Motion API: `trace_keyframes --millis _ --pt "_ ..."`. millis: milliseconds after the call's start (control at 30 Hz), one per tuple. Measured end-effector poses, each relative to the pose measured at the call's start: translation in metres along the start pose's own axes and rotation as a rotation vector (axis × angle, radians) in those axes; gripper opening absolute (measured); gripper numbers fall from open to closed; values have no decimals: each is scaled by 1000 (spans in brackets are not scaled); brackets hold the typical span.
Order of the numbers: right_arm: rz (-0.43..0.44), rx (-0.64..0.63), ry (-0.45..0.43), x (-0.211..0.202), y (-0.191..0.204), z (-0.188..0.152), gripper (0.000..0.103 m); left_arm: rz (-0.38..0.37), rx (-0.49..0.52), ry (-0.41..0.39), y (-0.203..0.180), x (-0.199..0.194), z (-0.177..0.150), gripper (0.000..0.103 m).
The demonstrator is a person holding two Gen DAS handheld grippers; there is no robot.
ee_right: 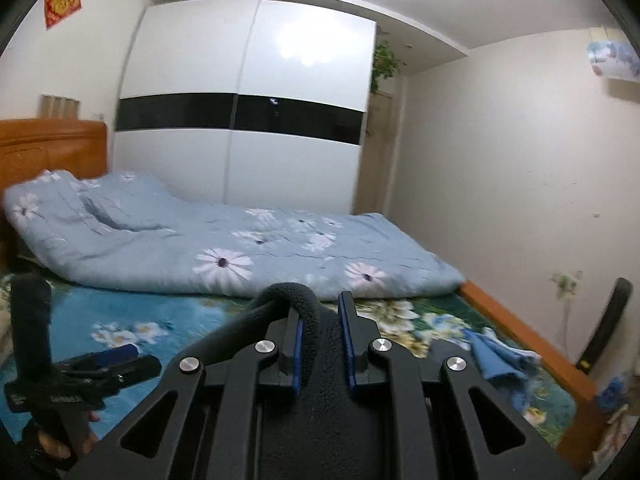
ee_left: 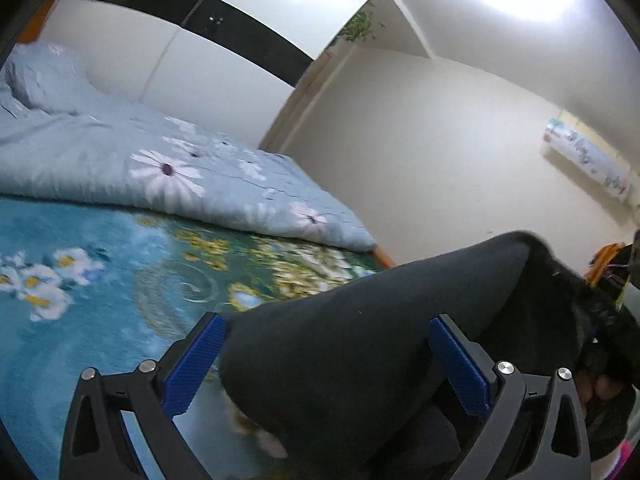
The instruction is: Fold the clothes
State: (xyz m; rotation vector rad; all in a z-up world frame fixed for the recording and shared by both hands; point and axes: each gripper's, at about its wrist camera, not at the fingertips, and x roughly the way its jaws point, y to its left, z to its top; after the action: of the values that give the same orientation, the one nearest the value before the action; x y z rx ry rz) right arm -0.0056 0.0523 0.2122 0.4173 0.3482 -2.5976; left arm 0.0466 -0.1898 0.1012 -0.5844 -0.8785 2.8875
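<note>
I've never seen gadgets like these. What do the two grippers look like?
Both are alike: the left gripper and right gripper are black frames with triangular cut-outs and round silver bolts. Each has two fingers lined with ridged blue pads. The left gripper, seen from the right camera, has white lettering on its black handle.

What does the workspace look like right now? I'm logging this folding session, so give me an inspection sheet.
Surface: bed with teal floral sheet.
Job's things: dark fleece garment, lifted off the sheet.
Clutter: blue cloth near the bed's edge; folded daisy quilt behind.
Grippers: right gripper shut on the garment; left gripper open, garment between its blue pads.
Cables: nothing seen.
Surroundings: white wardrobe, wooden headboard, plain wall.
</note>
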Motion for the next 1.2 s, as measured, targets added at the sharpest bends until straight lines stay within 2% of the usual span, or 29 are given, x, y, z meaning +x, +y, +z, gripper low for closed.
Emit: trace_keyframes --millis 67,167,233,333,433,500,567,667,733,867,1000,1033,1067,1100,1200 --pt "-25 -25 102 30 1 -13 21 39 -11 0 8 -3 0 103" --pt "-57 -35 287 81 0 -51 20 48 -46 12 21 -4 1 103" --pt "-128 -73 309 94 1 -72 20 57 -65 20 30 -4 1 103" --pt "-104 -37 349 100 -2 -88 21 78 -79 24 36 -4 0 103" --pt "30 -50 335 82 14 -100 26 93 -86 33 39 -2 -1 103" --pt "135 -102 355 72 42 -116 35 102 -84 43 39 -2 -2 103" --pt "235 -143 386 69 72 -138 50 110 -80 45 38 -3 -2 103" --pt "304 -189 453 75 108 -169 53 117 -71 48 36 -5 -2 103" --pt "308 -190 488 86 124 -185 54 124 -58 43 35 -8 -1 103" --pt "255 -209 548 110 141 -205 55 125 -58 32 38 -13 1 103" --pt "205 -213 537 110 148 -203 55 125 -72 26 43 -17 4 103" --pt "204 -187 537 111 145 -200 47 126 -76 24 44 -18 4 103" --pt "195 -162 536 112 141 -196 20 128 -78 19 45 -20 5 103" --pt "181 -142 528 111 137 -189 16 130 -80 13 47 -23 6 103" --pt "159 -113 467 97 123 -163 14 120 -104 0 55 -30 8 103"
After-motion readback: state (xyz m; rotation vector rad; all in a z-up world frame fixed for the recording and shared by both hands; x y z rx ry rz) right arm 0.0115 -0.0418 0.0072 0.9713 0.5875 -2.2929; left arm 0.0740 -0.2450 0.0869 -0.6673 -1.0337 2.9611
